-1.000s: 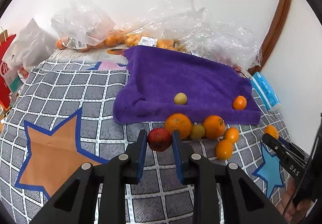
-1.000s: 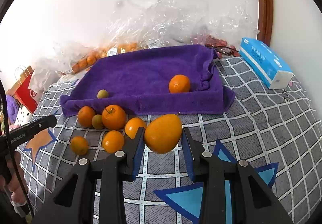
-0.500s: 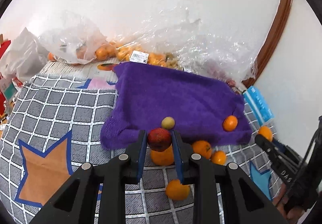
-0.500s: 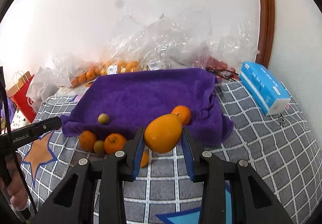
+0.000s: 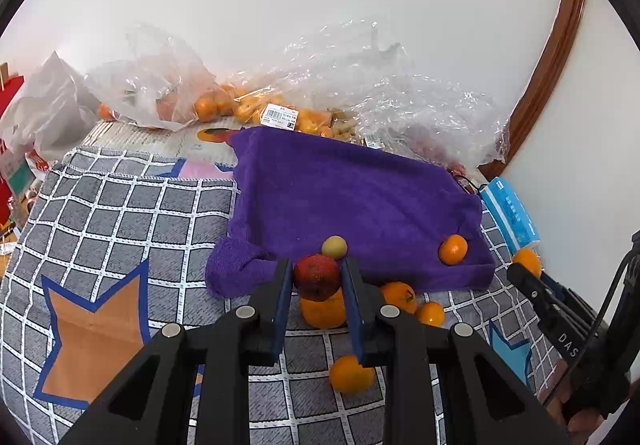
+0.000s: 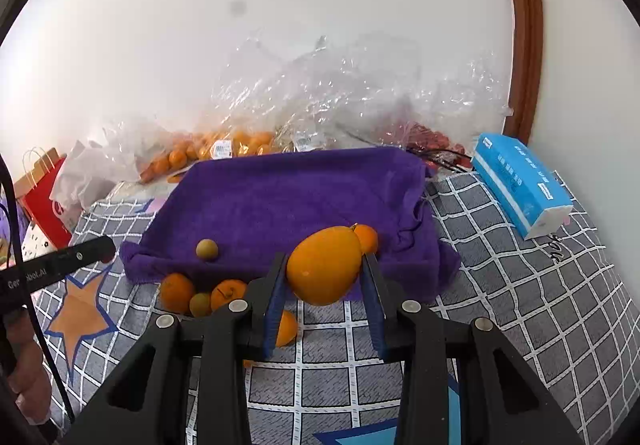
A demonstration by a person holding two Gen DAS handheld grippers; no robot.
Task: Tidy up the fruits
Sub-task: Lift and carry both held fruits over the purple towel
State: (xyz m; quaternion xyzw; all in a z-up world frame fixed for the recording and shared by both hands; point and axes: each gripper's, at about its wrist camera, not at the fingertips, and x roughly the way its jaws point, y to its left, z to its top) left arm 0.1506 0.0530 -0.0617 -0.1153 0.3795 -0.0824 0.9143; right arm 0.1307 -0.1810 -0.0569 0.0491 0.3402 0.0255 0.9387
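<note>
Left wrist view: left gripper (image 5: pixel 316 277) clamped red fruit (image 5: pixel 317 277), right gripper (image 6: pixel 324 271) clamped yellow-orange fruit (image 6: pixel 323 265); both lifted nearer purple towel (image 5: pixel 352 201), ready for placing.

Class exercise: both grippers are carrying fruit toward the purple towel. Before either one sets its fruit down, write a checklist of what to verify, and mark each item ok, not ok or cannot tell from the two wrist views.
1. Left gripper grips the red fruit between both pads: ok.
2. Right gripper grips the large orange-yellow fruit firmly: ok.
3. Purple towel has bare room for both fruits: ok.
4. Small green-yellow fruit and small orange already on the towel lie clear of the open middle: ok.
5. Towel lies flat: not ok, its near edge is bunched and folded.
6. Loose oranges on the checked cloth under the grippers will not be knocked: cannot tell.
</note>
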